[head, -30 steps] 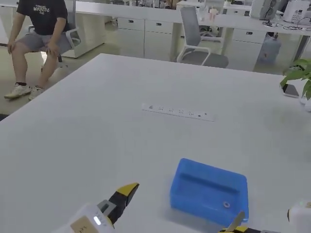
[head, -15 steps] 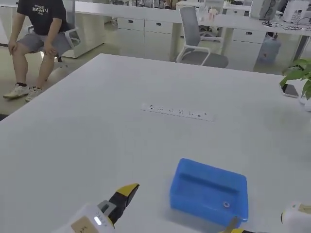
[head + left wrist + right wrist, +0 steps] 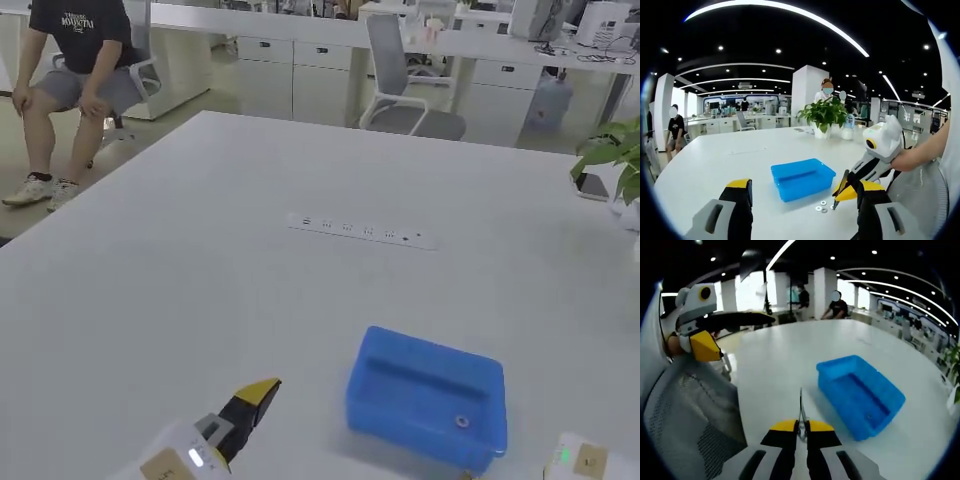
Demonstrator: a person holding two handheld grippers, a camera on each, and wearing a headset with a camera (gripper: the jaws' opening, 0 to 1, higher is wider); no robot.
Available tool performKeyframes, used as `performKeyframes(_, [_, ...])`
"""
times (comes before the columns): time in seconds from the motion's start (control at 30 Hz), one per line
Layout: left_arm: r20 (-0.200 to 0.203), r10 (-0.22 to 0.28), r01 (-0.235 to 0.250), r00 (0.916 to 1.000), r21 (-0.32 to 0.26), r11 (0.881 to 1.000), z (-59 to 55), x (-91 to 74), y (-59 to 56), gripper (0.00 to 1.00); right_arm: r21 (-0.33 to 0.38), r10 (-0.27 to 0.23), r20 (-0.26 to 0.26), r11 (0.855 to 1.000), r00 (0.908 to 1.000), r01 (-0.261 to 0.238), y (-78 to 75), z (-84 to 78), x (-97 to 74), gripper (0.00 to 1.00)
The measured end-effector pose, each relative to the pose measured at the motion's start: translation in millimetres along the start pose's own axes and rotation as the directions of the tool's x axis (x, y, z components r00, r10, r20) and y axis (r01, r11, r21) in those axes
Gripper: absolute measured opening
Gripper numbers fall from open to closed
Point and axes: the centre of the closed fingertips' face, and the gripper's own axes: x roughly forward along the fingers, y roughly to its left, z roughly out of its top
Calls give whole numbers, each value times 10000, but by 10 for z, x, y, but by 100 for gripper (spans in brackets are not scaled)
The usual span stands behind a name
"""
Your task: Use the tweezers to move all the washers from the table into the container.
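Tweezers (image 3: 801,406) clamped in right claw (image 3: 801,426), seemingly drawn back from container (image 3: 400,415); left claw (image 3: 802,186) apart

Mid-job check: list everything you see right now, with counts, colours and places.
table: one, white, bearing everything below
container: one, blue, on the table's near side
loose washers: about three, silvery, on the table beside the container
washer inside: one, silvery, on the container floor
tweezers: one, metal, tip near the loose washers
power strip: one, white, mid-table
plant: one, green, white pot, far table edge
office chair: one, grey, beyond the table
seated person: one, dark shirt, beyond the table
left gripper: yellow-black, open, left of the container
right gripper: yellow-black, shut on the tweezers
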Motion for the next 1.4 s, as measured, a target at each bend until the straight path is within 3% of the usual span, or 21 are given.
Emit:
performKeyframes(0.13, [12,14,-14,10000,-12,10000,0,-2,4,88,112,-132,71,9999,9999,131,-7,6,4,3])
performKeyframes(0.2, [55,42,-41,10000,-13,10000,8,-4,9,88,963,-449,105,9944,9989,437,-43,14,-1,3])
performKeyframes(0.3, [64,89,-89,9999,-39,10000,9,-7,17,88,1543,-625,653,9867,9959,519,-83,112,-30,3])
performKeyframes(0.47, [62,53,-53,10000,-10,10000,11,-7,7,88,1437,-927,783,9863,9926,808,-175,236,-161,3])
performKeyframes(0.73, [44,29,-28,10000,-49,10000,4,-8,8,88,2098,-1463,1216,9705,9817,1187,-328,384,-347,3])
performKeyframes(1.07, [-6,71,-71,10000,-20,10000,-12,-11,22,87,3150,-1918,2010,9412,9607,1220,-533,602,-490,3])
performKeyframes(1.4, [10,235,-235,9997,-20,9997,-8,-17,49,87,3761,-2140,2337,9195,9485,1148,-745,689,-517,3])
